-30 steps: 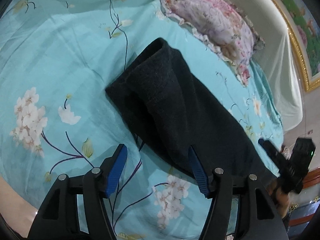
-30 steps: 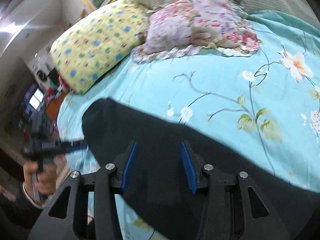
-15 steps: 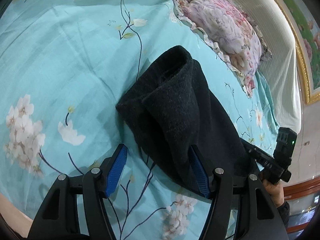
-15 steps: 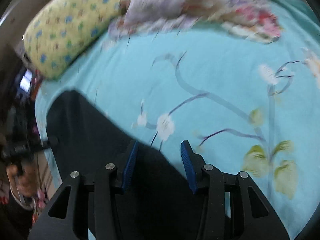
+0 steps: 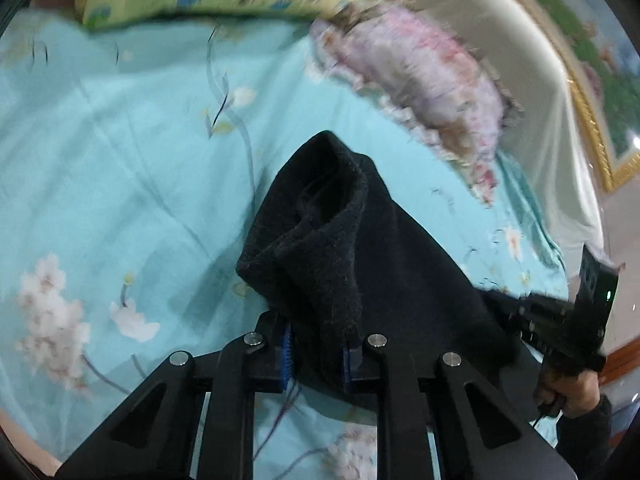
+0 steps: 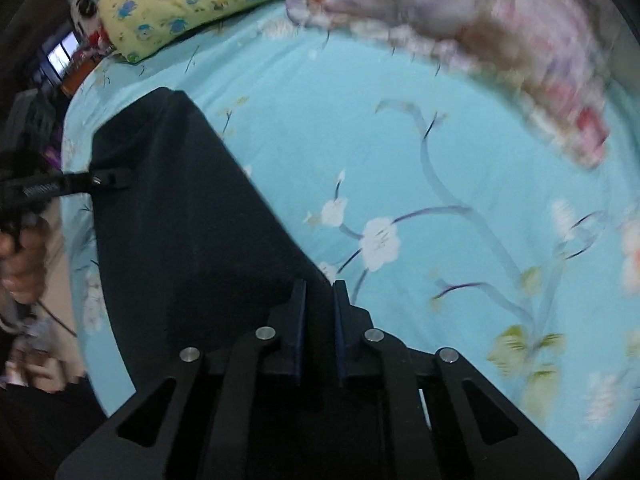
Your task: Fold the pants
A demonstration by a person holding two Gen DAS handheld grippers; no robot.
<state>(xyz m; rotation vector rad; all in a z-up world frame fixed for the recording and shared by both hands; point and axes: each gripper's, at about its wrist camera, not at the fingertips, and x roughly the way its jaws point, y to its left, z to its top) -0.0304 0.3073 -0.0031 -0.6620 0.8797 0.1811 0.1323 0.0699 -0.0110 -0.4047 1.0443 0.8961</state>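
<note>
Now both my grippers are pinching the black pants (image 5: 360, 264), which lie on the turquoise flowered bedsheet (image 5: 120, 168). My left gripper (image 5: 316, 354) has just been closing and its blue pads clamp the fuzzy edge below the open cuff, the fabric running off toward two o'clock. My right gripper (image 6: 319, 320) has just been closing too, its pads drawn together on the near edge of the cloth, which stretches toward ten o'clock. A yellow pillow (image 6: 192, 4) sits at eleven o'clock, a pink floral pillow (image 6: 480, 28) at one.
</note>
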